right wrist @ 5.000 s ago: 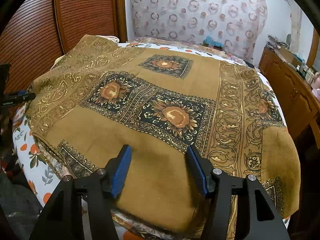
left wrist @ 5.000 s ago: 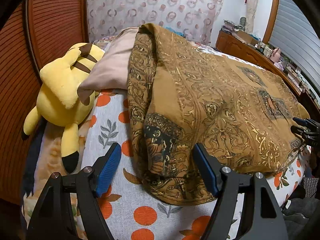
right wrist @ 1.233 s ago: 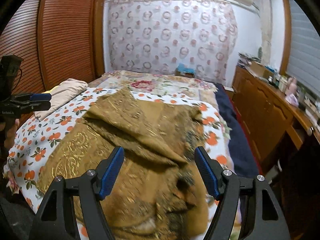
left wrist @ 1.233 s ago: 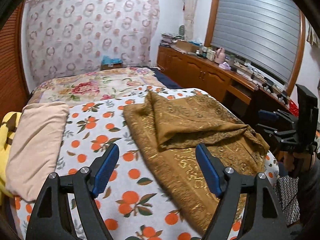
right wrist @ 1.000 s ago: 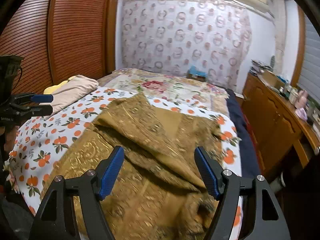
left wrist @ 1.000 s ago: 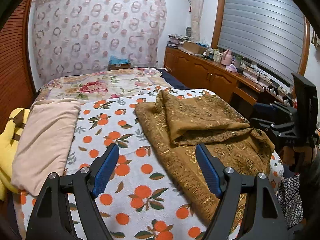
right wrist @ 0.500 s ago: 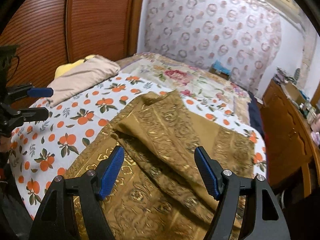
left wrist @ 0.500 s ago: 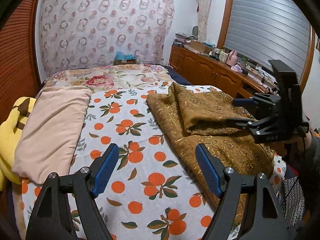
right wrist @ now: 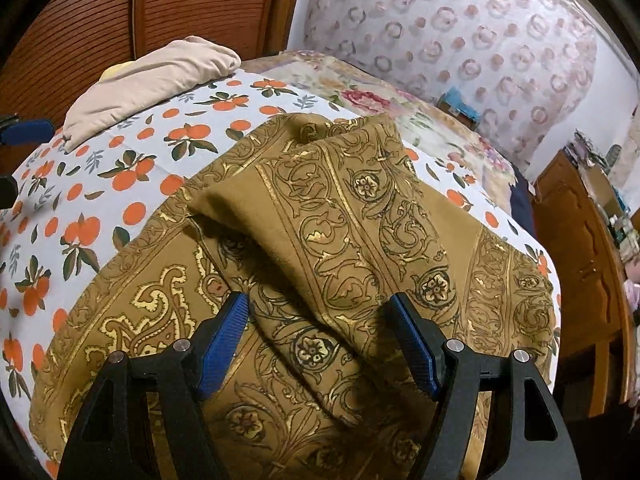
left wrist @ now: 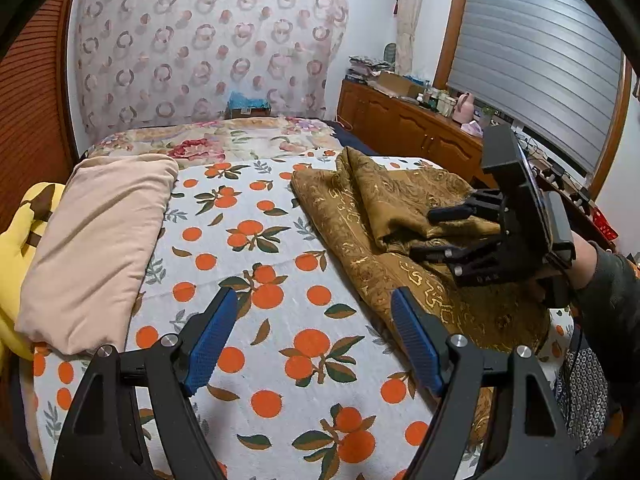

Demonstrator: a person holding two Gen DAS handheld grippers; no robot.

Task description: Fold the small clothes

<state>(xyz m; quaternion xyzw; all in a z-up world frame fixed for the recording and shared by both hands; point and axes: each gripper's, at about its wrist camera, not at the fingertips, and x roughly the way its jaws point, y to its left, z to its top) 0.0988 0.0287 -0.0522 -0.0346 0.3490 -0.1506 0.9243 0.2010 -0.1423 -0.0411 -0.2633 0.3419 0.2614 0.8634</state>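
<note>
A brown cloth with gold scrollwork [left wrist: 400,208] lies bunched on the right half of the bed, with a raised fold [right wrist: 320,216] running toward me. My right gripper [right wrist: 320,340] straddles the near end of that fold. Its jaws are closing with the cloth between them, and the blue pads are not pressing on it. From the left wrist view the right gripper [left wrist: 422,232] reaches in from the right, low over the fold, held by a hand in a dark sleeve [left wrist: 608,280]. My left gripper [left wrist: 316,340] hovers open over the orange-print sheet [left wrist: 248,240], left of the cloth's edge, holding nothing.
A beige pillow [left wrist: 96,232] lies at the bed's left side with a yellow plush toy [left wrist: 16,232] beyond it. A floral quilt [left wrist: 224,140] covers the far end. A wooden cabinet [left wrist: 420,140] with clutter runs along the right wall. Slatted wooden doors [right wrist: 160,8] stand left.
The cloth, spread over the bed five seconds ago, now lies bunched at the right. The right gripper has come down onto its fold and its jaws have narrowed. The left gripper has barely moved.
</note>
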